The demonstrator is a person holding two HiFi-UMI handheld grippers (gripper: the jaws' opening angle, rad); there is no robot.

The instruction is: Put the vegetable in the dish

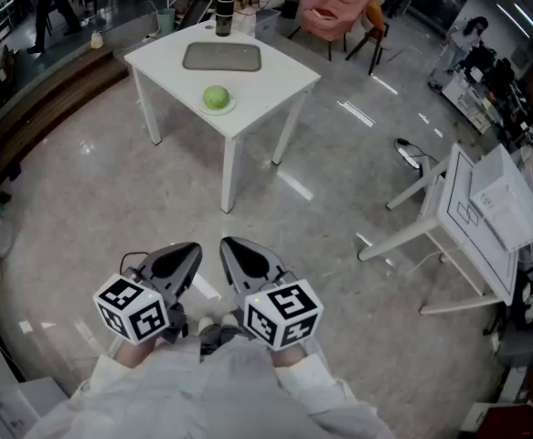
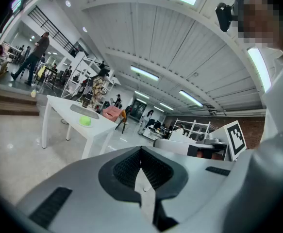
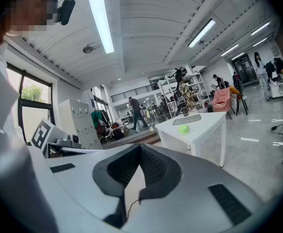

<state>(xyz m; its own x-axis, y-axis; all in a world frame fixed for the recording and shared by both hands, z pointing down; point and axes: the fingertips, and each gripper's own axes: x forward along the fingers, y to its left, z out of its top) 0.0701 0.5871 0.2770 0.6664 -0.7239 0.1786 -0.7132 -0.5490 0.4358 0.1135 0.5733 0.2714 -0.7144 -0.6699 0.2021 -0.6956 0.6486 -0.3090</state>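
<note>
The left gripper (image 2: 141, 149) has its jaws pressed together with nothing between them, and the right gripper (image 3: 140, 147) is the same. In the head view both are held close to the person's body, side by side over the bare floor (image 1: 83, 199), well apart from anything they could work on.

The round green vegetable (image 1: 216, 97) sits far ahead on a white table (image 1: 275, 76), on what looks like a small pale plate near the table's near edge. The grey rectangular dish (image 1: 222, 58) lies just beyond it, and a dark bottle (image 1: 223, 15) stands at the dish's far side.

The task looks not yet begun. The main risk is the vegetable's shape and place. If the jaws arrive unopened or close off-centre, they could nudge it into rolling off the near edge. A long carry over the dish could knock the bottle.
</note>
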